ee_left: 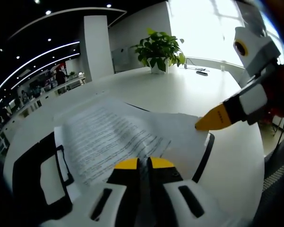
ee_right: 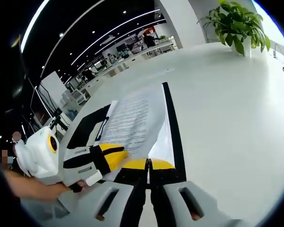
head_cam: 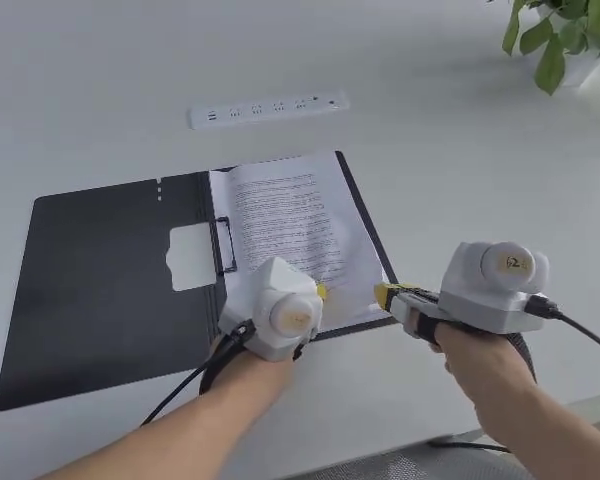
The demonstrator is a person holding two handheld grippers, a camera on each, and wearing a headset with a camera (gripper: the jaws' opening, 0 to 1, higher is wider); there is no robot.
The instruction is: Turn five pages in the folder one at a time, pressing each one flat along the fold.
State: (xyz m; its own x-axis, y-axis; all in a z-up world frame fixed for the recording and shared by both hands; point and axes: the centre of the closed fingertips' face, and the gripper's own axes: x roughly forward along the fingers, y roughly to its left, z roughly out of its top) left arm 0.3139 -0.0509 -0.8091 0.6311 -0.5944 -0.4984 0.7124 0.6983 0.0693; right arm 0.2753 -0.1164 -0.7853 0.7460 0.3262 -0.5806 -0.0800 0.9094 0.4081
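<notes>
The black folder (head_cam: 100,290) lay open on the white bench (head_cam: 100,80). Its left cover was bare except for a white pocket (head_cam: 190,255) close to the fold. A metal clip (head_cam: 223,245) ran along the fold. On the bench beyond the folder's far edge lay a white power strip (head_cam: 270,109), well apart from it.

The folder's right half carried the printed pages (head_cam: 285,215).

The left hand-held gripper (ee_left: 144,163) sat at the near edge of that right half. Its two yellow-tipped jaws were drawn together with only a thin dark line between them, and they pointed across the text. Nothing showed between the jaws.

The right hand-held gripper (ee_right: 149,164) came in at the folder's near right corner, its jaws likewise pressed together. In the left gripper view its yellow tip met the corner of the top sheet (ee_left: 180,127). That corner stood raised off the folder's black edge. I could not tell whether the paper was pinched between the jaws or only touched.

A potted plant (head_cam: 560,35) stood on the bench far beyond the folder's right side.
</notes>
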